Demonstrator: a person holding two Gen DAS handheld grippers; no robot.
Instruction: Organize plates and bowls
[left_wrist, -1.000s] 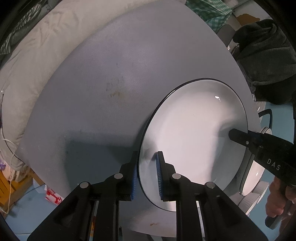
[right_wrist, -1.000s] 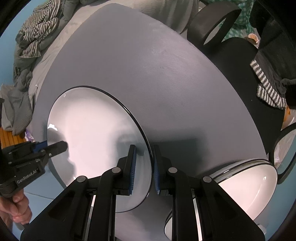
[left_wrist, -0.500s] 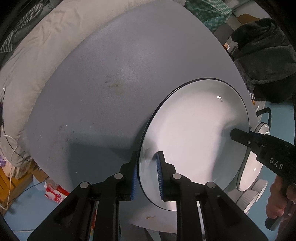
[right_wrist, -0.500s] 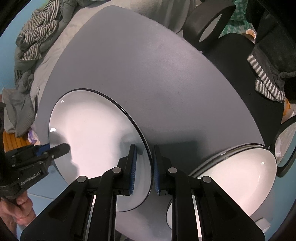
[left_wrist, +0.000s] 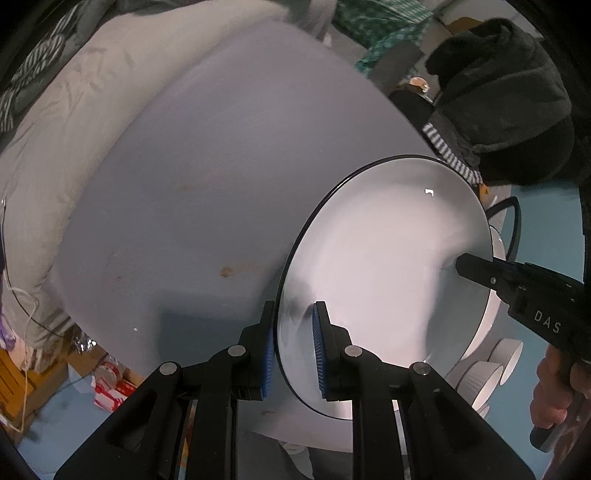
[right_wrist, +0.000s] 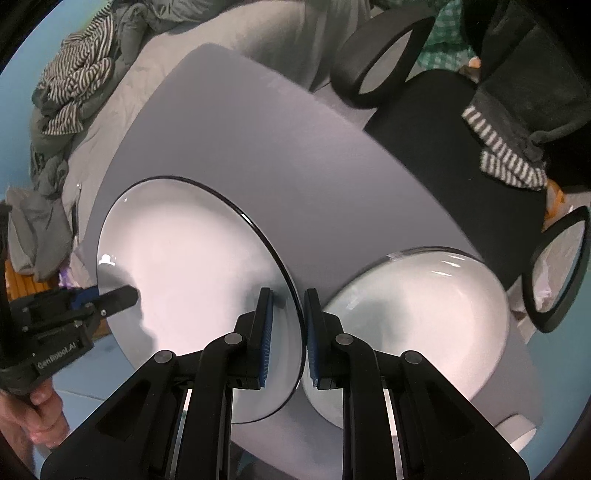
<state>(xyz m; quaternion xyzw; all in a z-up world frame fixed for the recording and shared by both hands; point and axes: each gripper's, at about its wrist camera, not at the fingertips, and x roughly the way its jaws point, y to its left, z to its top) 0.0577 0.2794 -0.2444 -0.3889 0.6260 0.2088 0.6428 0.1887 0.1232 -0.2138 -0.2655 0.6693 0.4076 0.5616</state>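
A large white plate with a thin black rim (left_wrist: 384, 266) is held level above the grey table (left_wrist: 221, 177) by both grippers. My left gripper (left_wrist: 293, 350) is shut on its near rim. My right gripper (right_wrist: 288, 336) is shut on the opposite rim of the same plate (right_wrist: 184, 266). A stack of white plates (right_wrist: 413, 325) sits on the table at the right in the right wrist view, close beside the held plate. Small white ribbed bowls (left_wrist: 487, 373) show past the plate's lower right edge in the left wrist view.
A black office chair (right_wrist: 443, 122) with armrests stands against the table's far right side, with dark clothing (left_wrist: 509, 103) piled on it. A grey duvet (left_wrist: 55, 140) and striped clothes (right_wrist: 77, 81) lie along the far left edge. The floor is blue.
Both grippers have carried the plate to the right and higher above the table; the stack of plates now sits much closer beside it and looks larger.
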